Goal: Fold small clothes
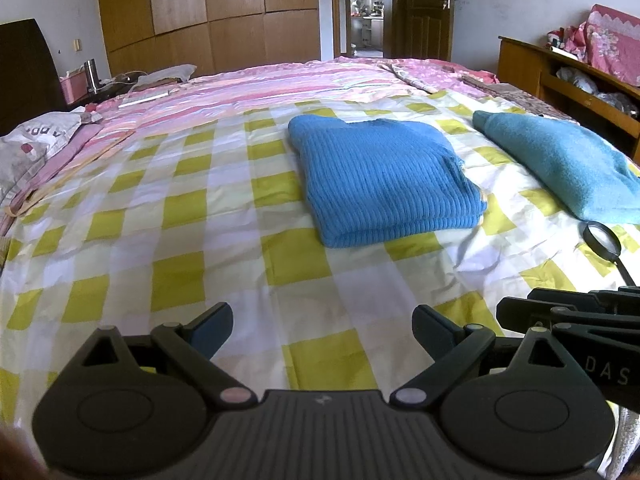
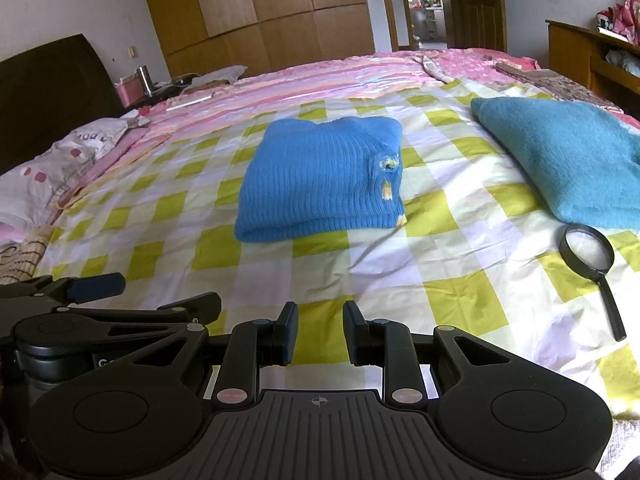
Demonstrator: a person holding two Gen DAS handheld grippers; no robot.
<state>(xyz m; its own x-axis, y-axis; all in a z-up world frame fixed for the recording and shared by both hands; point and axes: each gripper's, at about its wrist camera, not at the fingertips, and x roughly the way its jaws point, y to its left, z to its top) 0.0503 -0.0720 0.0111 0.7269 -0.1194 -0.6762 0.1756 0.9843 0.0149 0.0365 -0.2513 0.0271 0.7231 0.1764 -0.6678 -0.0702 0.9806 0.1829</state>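
Bedroom, checked yellow-and-white bedspread (image 1: 160, 216): your left gripper (image 1: 322, 330) gapes wide and empty; your right gripper (image 2: 320, 330) stands narrowly parted, holding nothing. Folded blue ribbed sweater (image 2: 320, 176) lies well beyond both; teal garment (image 2: 560, 160) far right, magnifying glass (image 2: 588, 252) near it.

Both grippers are matt black plastic. The left gripper (image 1: 322, 326) has two round hubs with raised discs, slotted triangular link arms, pale pinkish pivot caps and smaller grey ones, dark blue fingertip pads (image 1: 212, 330), and a ribbed centre plate with a small pale mark. The right gripper (image 2: 320, 332) has the same build: ribbed plate with a crosshair mark, pale pivot caps, navy pads. White letters "DAS" show on its body in the left wrist view.
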